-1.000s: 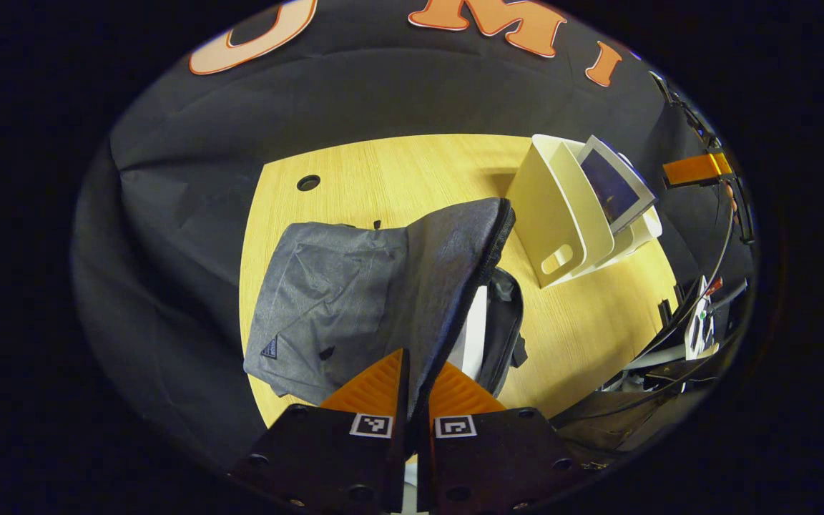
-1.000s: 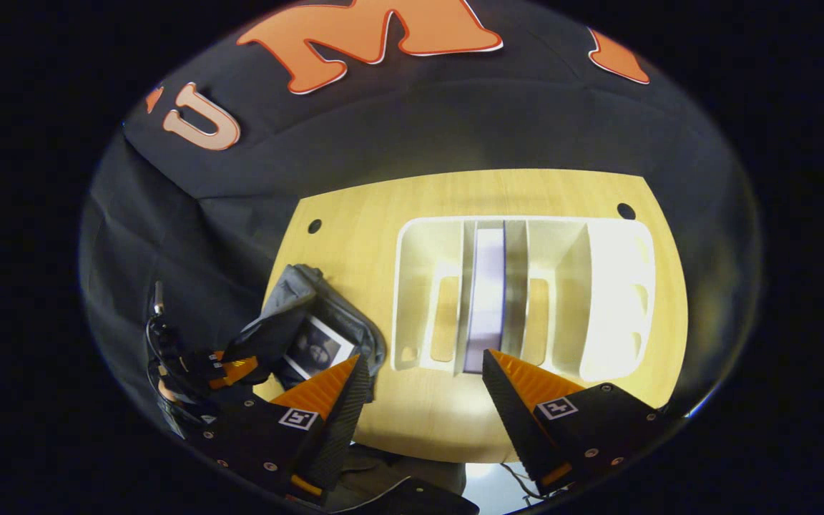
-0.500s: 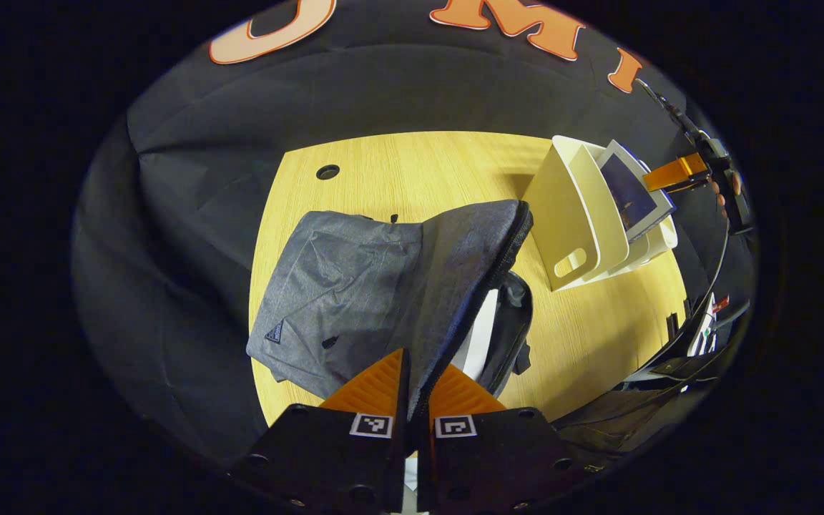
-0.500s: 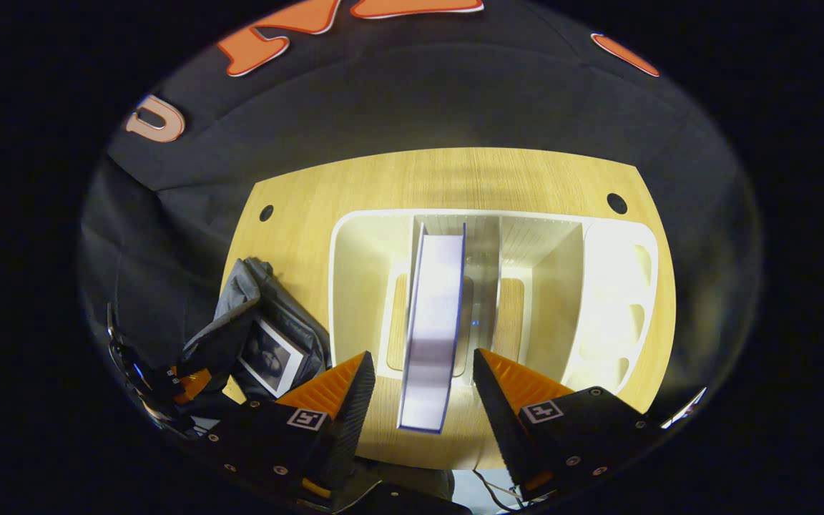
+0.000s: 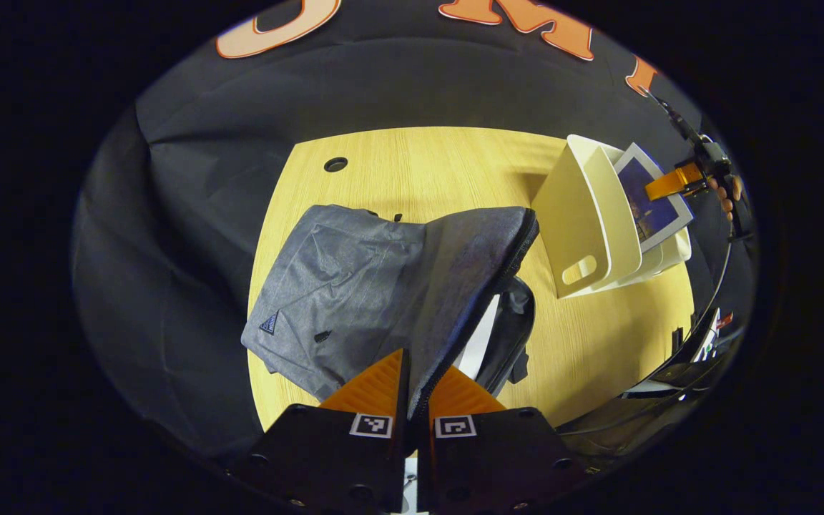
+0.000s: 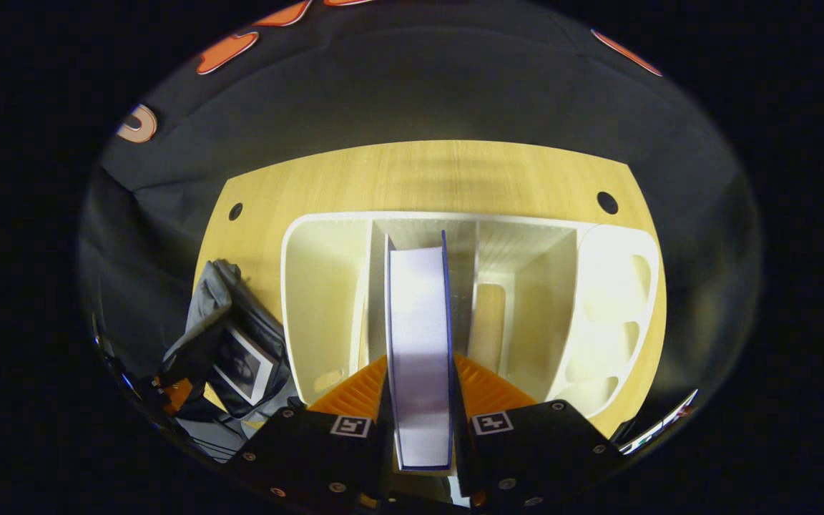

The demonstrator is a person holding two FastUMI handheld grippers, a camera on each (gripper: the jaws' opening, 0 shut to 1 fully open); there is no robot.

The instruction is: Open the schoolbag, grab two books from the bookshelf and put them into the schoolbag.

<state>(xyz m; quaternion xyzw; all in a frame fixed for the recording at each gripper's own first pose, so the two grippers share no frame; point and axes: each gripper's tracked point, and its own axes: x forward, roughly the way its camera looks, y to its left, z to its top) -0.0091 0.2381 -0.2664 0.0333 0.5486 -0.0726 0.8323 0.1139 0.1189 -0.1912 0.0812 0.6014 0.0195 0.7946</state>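
Note:
The grey schoolbag (image 5: 355,286) lies on the wooden table (image 5: 419,164), its zipped edge lifted. My left gripper (image 5: 418,372) is shut on that raised flap, and the white edge of a book (image 5: 480,336) shows inside the opening. The white bookshelf (image 6: 322,286) stands upright on the table. A book (image 6: 419,322) with a blue cover stands in its middle slot, pages toward me, and my right gripper (image 6: 419,361) is shut on it. In the left gripper view the same book (image 5: 651,204) leans in the bookshelf (image 5: 584,214), with the right gripper (image 5: 680,179) at its top edge.
The open schoolbag (image 6: 219,329) sits left of the shelf, a book with a picture cover (image 6: 244,365) inside it and the left gripper (image 6: 176,392) holding its flap. Cable holes (image 6: 606,202) pierce the table near its far edge. Cables and gear (image 5: 698,336) lie beyond the table's right edge.
My right gripper moved forward over the book in the shelf and closed on it. My left gripper kept holding the bag flap, drifting slightly.

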